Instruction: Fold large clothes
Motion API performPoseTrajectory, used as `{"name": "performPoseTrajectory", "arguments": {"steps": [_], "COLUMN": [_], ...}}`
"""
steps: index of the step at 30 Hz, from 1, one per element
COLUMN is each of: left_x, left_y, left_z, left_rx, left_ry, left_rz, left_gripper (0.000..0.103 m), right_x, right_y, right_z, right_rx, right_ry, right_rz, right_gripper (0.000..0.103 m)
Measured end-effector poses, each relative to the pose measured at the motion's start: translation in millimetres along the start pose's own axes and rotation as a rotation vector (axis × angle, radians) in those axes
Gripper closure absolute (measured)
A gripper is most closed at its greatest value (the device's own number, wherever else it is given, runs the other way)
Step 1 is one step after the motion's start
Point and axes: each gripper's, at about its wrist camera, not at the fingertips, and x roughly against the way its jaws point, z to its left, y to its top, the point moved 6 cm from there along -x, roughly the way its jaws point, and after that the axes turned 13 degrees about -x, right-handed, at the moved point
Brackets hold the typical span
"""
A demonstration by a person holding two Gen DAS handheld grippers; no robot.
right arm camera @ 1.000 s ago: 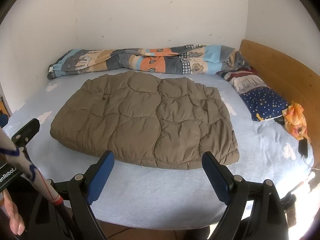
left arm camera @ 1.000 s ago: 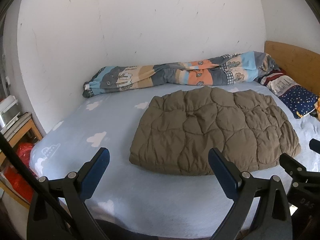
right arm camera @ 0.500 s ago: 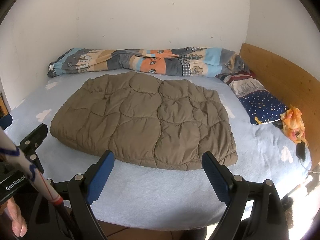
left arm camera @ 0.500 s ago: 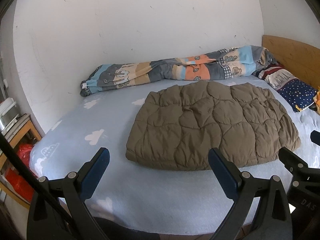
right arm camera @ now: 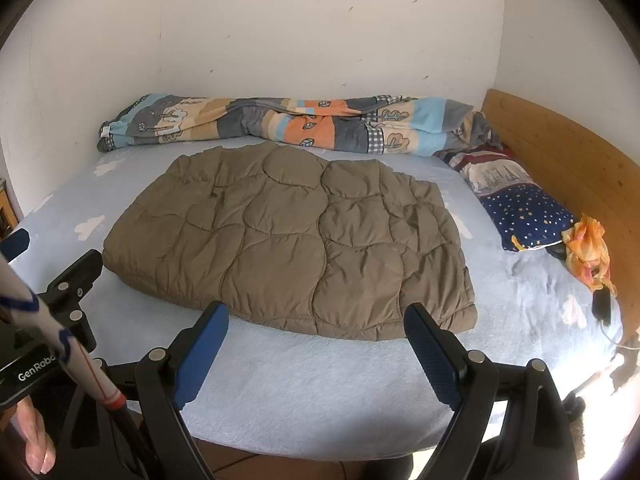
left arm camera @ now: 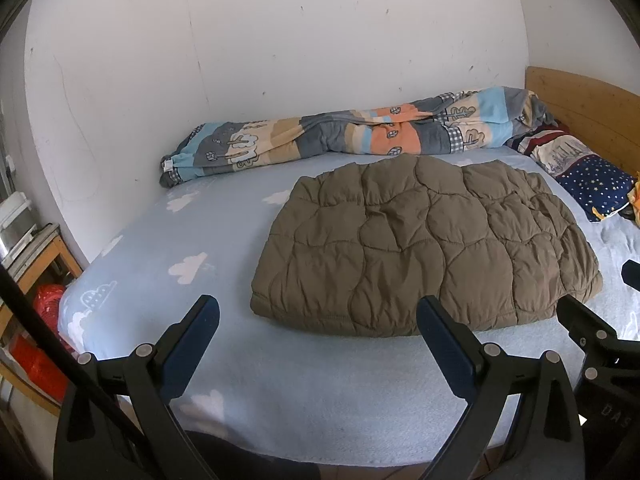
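With no change seen since a second ago, both the left tool [left arm camera: 318, 322] and right tool [right arm camera: 316, 328] are held released short of the brown quilted garment [right arm camera: 292, 240], suggesting folding is finished or paused.

- White lettering reading "GenRobo" is showing on the black body of the left claw [right arm camera: 56, 280], at the lower left edge of the right wrist view; the end of the word is running behind a white pole [right arm camera: 52, 328], so any further letters are staying hidden.
- Pale letters "DAS" are showing faintly on the dark body of the right claw [left arm camera: 600, 332], at the lower right corner of the left wrist view; the marking is running into shadow there, so it is not reading as a whole word.
- No other writing, number or sign is reading clearly in either view.
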Motion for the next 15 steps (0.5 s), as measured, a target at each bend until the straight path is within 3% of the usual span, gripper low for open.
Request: {"name": "performPoseTrajectory", "arguments": {"steps": [15], "left_x": [-5.5], "left_y": [-4.1], "left_z": [-1.0], "left_rx": [0.003], "left_ry": [0.000], "left_rz": [0.014], "left_gripper": [0.005], "right_x": [-2.0], "right_y": [-3.4], "right_z": [2.1], "right_rx": [0.007], "right_ry": [0.001], "right_rz": [0.007], "right_gripper": [0.010]}}
